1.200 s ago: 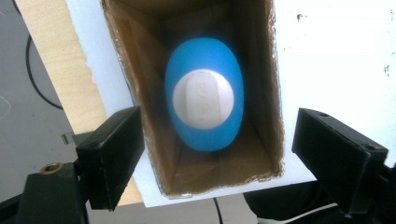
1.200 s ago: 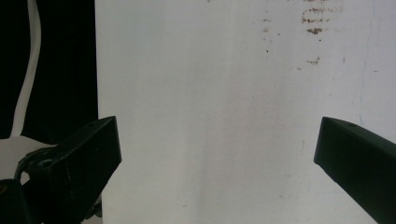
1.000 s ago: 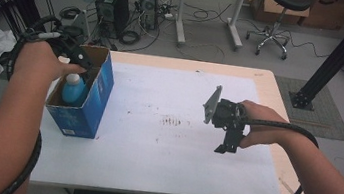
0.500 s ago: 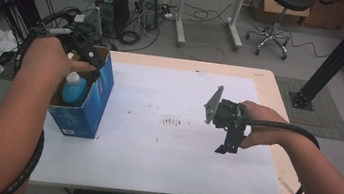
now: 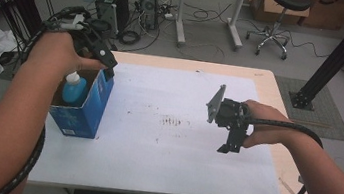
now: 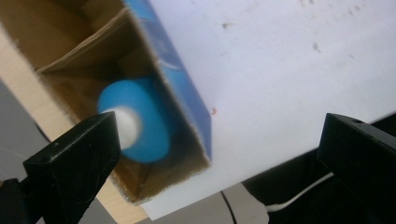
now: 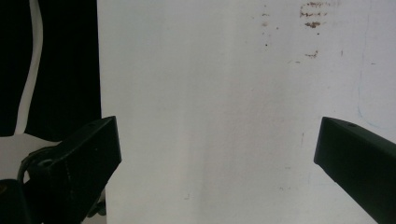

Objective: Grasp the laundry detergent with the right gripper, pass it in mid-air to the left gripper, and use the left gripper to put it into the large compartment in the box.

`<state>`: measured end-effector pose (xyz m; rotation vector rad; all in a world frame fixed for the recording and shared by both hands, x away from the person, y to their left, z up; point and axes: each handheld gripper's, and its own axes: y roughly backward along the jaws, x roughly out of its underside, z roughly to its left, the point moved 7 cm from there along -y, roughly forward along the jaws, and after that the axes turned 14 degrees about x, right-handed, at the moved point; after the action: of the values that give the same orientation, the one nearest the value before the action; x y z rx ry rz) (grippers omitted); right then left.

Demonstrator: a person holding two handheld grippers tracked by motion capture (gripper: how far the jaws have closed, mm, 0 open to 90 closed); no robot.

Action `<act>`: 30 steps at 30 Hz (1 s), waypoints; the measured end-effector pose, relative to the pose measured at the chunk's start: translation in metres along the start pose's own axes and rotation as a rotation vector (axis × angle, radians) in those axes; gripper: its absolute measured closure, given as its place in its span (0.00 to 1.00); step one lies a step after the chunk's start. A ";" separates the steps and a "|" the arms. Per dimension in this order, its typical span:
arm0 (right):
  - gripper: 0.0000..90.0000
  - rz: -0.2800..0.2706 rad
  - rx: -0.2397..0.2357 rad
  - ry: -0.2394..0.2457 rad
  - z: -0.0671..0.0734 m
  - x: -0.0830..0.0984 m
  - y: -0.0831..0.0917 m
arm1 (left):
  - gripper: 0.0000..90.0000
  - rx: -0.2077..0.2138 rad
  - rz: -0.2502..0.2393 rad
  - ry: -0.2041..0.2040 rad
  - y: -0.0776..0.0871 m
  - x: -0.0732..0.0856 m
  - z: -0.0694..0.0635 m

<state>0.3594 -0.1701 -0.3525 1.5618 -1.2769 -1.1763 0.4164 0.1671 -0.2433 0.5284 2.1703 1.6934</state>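
Left gripper (image 5: 106, 63) hovers wide open above the blue bottle (image 5: 73, 89) in the box (image 5: 84, 115). Right gripper (image 5: 230, 142), jaws spread and empty, hangs over the white table (image 5: 153, 145).

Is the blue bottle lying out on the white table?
No, the blue bottle stands inside the open blue box, with the left gripper above the box's rim.

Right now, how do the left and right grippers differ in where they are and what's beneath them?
The left gripper is held above the open blue box at the table's left edge, with the blue bottle standing inside below it; the right gripper hangs over bare white sheet toward the right. The left looks down on the box's opening, the right on faint brown marks. Both are open and hold nothing.
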 end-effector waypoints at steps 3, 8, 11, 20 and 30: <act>0.00 0.002 0.001 0.001 -0.001 0.001 0.001 | 0.00 0.019 0.017 -0.056 -0.001 -0.003 -0.009; 0.00 0.017 -0.003 -0.002 -0.002 0.004 0.003 | 0.00 0.029 0.031 -0.194 -0.001 -0.011 -0.027; 0.00 0.033 -0.003 -0.001 -0.003 0.005 0.004 | 0.00 0.029 0.030 -0.307 -0.001 -0.017 -0.038; 0.00 0.060 0.003 0.003 -0.007 0.003 0.013 | 0.00 0.050 0.066 -0.646 -0.017 -0.018 -0.068; 0.00 0.066 0.006 0.003 -0.007 0.001 0.016 | 0.00 0.088 0.139 -0.808 -0.032 -0.011 -0.085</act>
<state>0.3617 -0.1738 -0.3359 1.5135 -1.3213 -1.1296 0.3827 0.0831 -0.2544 1.1677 1.6293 1.1388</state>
